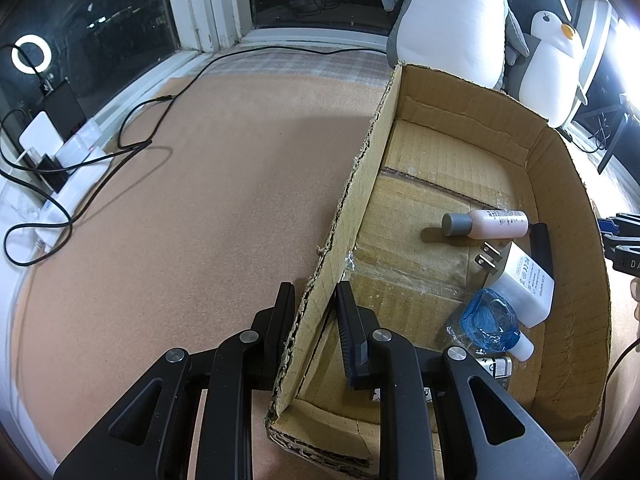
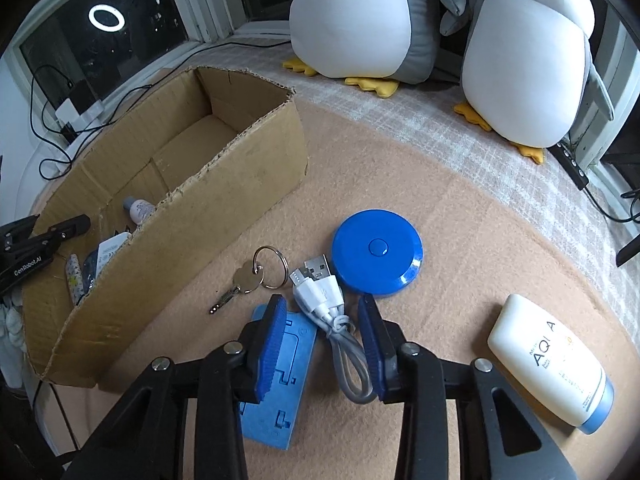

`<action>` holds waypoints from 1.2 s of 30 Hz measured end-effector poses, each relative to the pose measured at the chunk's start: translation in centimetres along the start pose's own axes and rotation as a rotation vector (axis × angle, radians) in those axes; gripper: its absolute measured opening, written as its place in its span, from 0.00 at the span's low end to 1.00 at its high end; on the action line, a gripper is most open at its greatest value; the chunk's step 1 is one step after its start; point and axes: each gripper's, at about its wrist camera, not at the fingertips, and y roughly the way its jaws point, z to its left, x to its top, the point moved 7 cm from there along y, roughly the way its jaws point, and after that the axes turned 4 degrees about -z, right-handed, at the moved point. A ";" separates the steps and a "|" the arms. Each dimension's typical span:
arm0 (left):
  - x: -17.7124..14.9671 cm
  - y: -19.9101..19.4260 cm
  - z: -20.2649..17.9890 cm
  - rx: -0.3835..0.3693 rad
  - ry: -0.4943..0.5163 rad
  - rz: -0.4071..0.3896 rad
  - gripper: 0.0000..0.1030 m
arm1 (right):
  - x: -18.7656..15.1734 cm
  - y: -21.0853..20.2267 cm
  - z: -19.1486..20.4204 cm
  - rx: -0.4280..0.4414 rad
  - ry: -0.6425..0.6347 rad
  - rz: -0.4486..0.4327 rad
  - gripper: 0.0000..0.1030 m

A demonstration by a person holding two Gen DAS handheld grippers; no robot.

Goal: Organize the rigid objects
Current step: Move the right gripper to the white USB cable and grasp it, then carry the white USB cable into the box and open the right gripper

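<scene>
1. Left tongs (image 1: 316,300): pinched on the near left wall of the cardboard box (image 1: 568,184), one finger outside, one inside. The wall edge runs between the fingers and away up the frame.
2. Right tongs (image 2: 322,312): spread, lowered over the white USB cable (image 2: 328,304). The cable bundle lies between the blue pads; contact with the pads cannot be told. No earlier frame, so motion is left unstated.
3. Cable axis: long axis runs roughly along the tongs' pointing line, USB plug end away from the camera, loop end near the camera beside the right finger.
4. Blue flat block (image 2: 280,372): flat on the tan-covered bench (image 2: 460,240), partly under the left finger of the right tongs, long axis toward the camera.
5. Key on a ring (image 2: 250,280): left of the cable plug, blade pointing lower left.
6. Blue round disc (image 2: 377,250): just beyond the right finger, touching or nearly touching the cable plug.
7. White lotion bottle (image 2: 552,364): well to the right, lying down, blue cap toward the lower right.
8. Inside the box, near its right wall: pink bottle (image 1: 486,224) lying on its side with its grey cap left; white charger (image 1: 520,284), prongs to the upper left; blue-wrapped small bottle (image 1: 494,322).
9. Two plush penguins (image 2: 360,16) stand behind the bench.
</scene>
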 end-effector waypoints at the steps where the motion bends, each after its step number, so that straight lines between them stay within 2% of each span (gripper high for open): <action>1: 0.0 0.0 0.0 0.000 0.000 0.000 0.19 | -0.1 -0.1 -0.1 0.003 0.003 0.001 0.24; 2: 0.0 0.0 0.0 0.001 0.000 0.000 0.19 | -0.2 -0.2 -0.2 0.008 0.009 0.002 0.20; 7: 0.0 0.0 0.0 0.000 0.001 0.000 0.19 | -0.7 -0.7 -0.6 0.007 0.033 -0.002 0.14; 14: 0.0 0.0 0.0 0.000 0.000 0.000 0.19 | -2.2 -1.6 -2.4 -0.017 0.084 -0.004 0.14; 18: 0.0 0.0 0.1 0.002 -0.001 0.000 0.19 | -3.5 -2.2 -2.7 -0.090 0.022 -0.012 0.13; 30: 0.0 0.0 0.1 0.001 -0.002 -0.001 0.19 | -4.2 -3.5 -3.0 -0.099 0.087 -0.041 0.12; 36: 0.0 0.0 0.1 0.000 -0.001 -0.001 0.19 | -3.3 -5.4 -1.9 -0.072 0.102 -0.076 0.12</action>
